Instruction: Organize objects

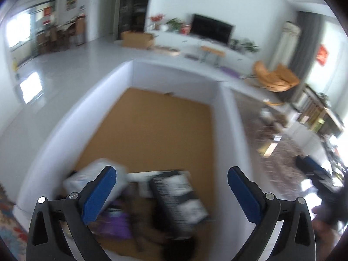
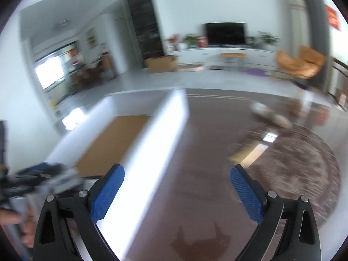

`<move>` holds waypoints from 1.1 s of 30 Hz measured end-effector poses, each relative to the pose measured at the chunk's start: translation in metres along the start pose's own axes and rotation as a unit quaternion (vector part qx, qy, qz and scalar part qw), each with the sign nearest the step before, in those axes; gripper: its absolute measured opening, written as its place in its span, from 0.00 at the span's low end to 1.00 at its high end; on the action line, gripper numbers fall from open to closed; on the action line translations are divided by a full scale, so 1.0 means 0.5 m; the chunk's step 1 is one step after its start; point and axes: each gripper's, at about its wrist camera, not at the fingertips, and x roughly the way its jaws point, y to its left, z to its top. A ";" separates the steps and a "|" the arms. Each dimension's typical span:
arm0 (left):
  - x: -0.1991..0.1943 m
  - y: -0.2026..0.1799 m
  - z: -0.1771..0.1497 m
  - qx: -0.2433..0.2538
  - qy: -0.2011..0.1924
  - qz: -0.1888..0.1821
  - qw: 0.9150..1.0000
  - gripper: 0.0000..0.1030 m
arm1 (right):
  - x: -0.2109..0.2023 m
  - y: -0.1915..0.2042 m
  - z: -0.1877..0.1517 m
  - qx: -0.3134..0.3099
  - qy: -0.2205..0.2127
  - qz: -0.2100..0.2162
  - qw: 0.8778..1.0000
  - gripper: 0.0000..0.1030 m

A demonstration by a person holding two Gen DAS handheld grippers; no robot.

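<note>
While both grippers hang spread and empty, a white-walled box [image 1: 174, 74] with a tan floor sits below the left gripper [image 1: 171, 192].

Blurred items, among them a black-and-white striped package [image 1: 180, 195], lie at the box's near end between the left gripper's blue pads. Right gripper [image 2: 177, 192] hovers over the brown floor [image 2: 202, 152] beside the box's right wall.

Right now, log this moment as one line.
left tongs: open, over white box | right tongs: open, empty, over brown floor | box: items inside
</note>
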 end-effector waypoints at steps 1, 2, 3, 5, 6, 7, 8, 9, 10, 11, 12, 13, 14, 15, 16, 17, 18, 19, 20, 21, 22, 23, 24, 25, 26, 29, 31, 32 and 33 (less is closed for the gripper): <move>-0.007 -0.032 -0.001 0.015 -0.004 -0.015 1.000 1.00 | 0.005 -0.039 -0.008 0.006 0.002 -0.023 1.000 0.95; -0.013 -0.064 -0.003 0.031 -0.007 -0.029 0.999 1.00 | 0.008 -0.077 -0.015 0.009 0.006 -0.046 0.999 0.95; -0.021 -0.096 -0.007 0.046 -0.010 -0.042 0.998 1.00 | 0.013 -0.118 -0.034 0.011 0.010 -0.073 0.997 0.95; -0.035 -0.168 -0.022 0.081 -0.013 -0.078 0.994 1.00 | 0.011 -0.200 -0.076 0.012 0.024 -0.132 0.991 0.95; -0.038 -0.201 -0.031 0.097 -0.011 -0.094 0.991 1.00 | 0.020 -0.236 -0.090 0.014 0.031 -0.150 0.988 0.95; -0.037 -0.241 -0.047 0.115 -0.006 -0.114 0.987 1.00 | 0.019 -0.264 -0.113 0.016 0.039 -0.167 0.985 0.95; -0.031 -0.273 -0.060 0.129 0.003 -0.131 0.983 1.00 | 0.017 -0.296 -0.133 0.021 0.047 -0.183 0.982 0.95; -0.022 -0.305 -0.074 0.141 0.015 -0.145 0.979 1.00 | 0.014 -0.324 -0.151 0.029 0.053 -0.197 0.978 0.95; -0.006 -0.342 -0.093 0.152 0.034 -0.156 0.975 1.00 | 0.010 -0.351 -0.166 0.038 0.056 -0.207 0.976 0.95; 0.015 -0.370 -0.111 0.160 0.048 -0.163 0.972 1.00 | -0.001 -0.371 -0.178 0.048 0.056 -0.217 0.973 0.95; 0.038 -0.391 -0.124 0.167 0.058 -0.165 0.970 1.00 | -0.012 -0.388 -0.188 0.061 0.054 -0.227 0.970 0.95; 0.076 -0.416 -0.142 0.175 0.071 -0.162 0.969 1.00 | -0.014 -0.407 -0.195 0.075 0.053 -0.233 0.968 0.95; 0.108 -0.437 -0.158 0.183 0.079 -0.156 0.967 1.00 | -0.015 -0.426 -0.199 0.092 0.057 -0.238 0.965 0.95; 0.134 -0.453 -0.170 0.190 0.086 -0.148 0.967 1.00 | -0.011 -0.440 -0.199 0.105 0.063 -0.242 0.963 0.95; 0.163 -0.469 -0.183 0.197 0.092 -0.136 0.966 1.00 | -0.004 -0.455 -0.200 0.116 0.072 -0.244 0.960 0.95; 0.193 -0.479 -0.190 0.202 0.097 -0.126 0.966 1.00 | -0.002 -0.463 -0.202 0.124 0.077 -0.241 0.959 0.95; 0.215 -0.488 -0.197 0.205 0.101 -0.120 0.966 1.00 | 0.000 -0.469 -0.204 0.128 0.079 -0.236 0.960 0.95; 0.236 -0.495 -0.202 0.207 0.105 -0.115 0.966 1.00 | 0.001 -0.469 -0.204 0.128 0.080 -0.234 0.960 0.95; 0.251 -0.501 -0.207 0.208 0.108 -0.110 0.966 1.00 | 0.000 -0.467 -0.204 0.125 0.083 -0.234 0.961 0.95; 0.263 -0.504 -0.209 0.210 0.109 -0.105 0.966 1.00 | 0.004 -0.463 -0.204 0.120 0.088 -0.235 0.961 0.95; 0.278 -0.506 -0.208 0.212 0.108 -0.101 0.966 1.00 | 0.007 -0.467 -0.209 0.116 0.093 -0.235 0.960 0.95; 0.286 -0.508 -0.208 0.214 0.105 -0.095 0.966 1.00 | 0.014 -0.465 -0.209 0.111 0.099 -0.236 0.960 0.96; 0.291 -0.510 -0.207 0.215 0.104 -0.091 0.967 1.00 | 0.015 -0.465 -0.210 0.109 0.101 -0.235 0.961 0.98; 0.297 -0.511 -0.206 0.215 0.104 -0.086 0.967 1.00 | 0.017 -0.465 -0.211 0.108 0.102 -0.235 0.960 0.98; 0.304 -0.510 -0.205 0.214 0.105 -0.085 0.968 1.00 | 0.019 -0.467 -0.211 0.110 0.103 -0.234 0.961 0.99; 0.308 -0.508 -0.206 0.219 0.099 -0.073 0.968 1.00 | 0.021 -0.470 -0.213 0.118 0.105 -0.228 0.961 1.00; 0.310 -0.507 -0.206 0.229 0.097 -0.067 0.966 1.00 | 0.021 -0.468 -0.213 0.118 0.105 -0.229 0.961 1.00; 0.307 -0.506 -0.205 0.230 0.097 -0.069 0.966 1.00 | 0.021 -0.468 -0.213 0.118 0.105 -0.229 0.961 1.00; 0.312 -0.508 -0.202 0.232 0.097 -0.070 0.965 1.00 | 0.021 -0.468 -0.212 0.118 0.106 -0.229 0.961 1.00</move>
